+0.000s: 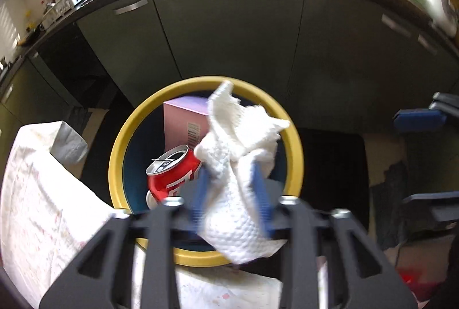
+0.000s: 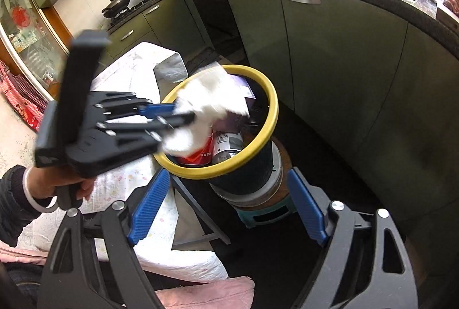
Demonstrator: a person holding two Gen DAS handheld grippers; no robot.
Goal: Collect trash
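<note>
The wad of tissue [image 1: 241, 182] could snag on a blue pad and hang there, or tip over the yellow rim of the bin [image 1: 120, 148] onto the table [image 1: 43, 194] beside it, since it sits near the rim's table side rather than over the middle. The left gripper [image 1: 232, 194] is over the bin with its jaws partly apart; the tissue lies between them, and through the blur I think the pads no longer pinch it. Below lie a red can [image 1: 169, 180] and a pink box [image 1: 183, 119]. The right gripper [image 2: 226, 205] hangs wide open, empty, near the bin.
</note>
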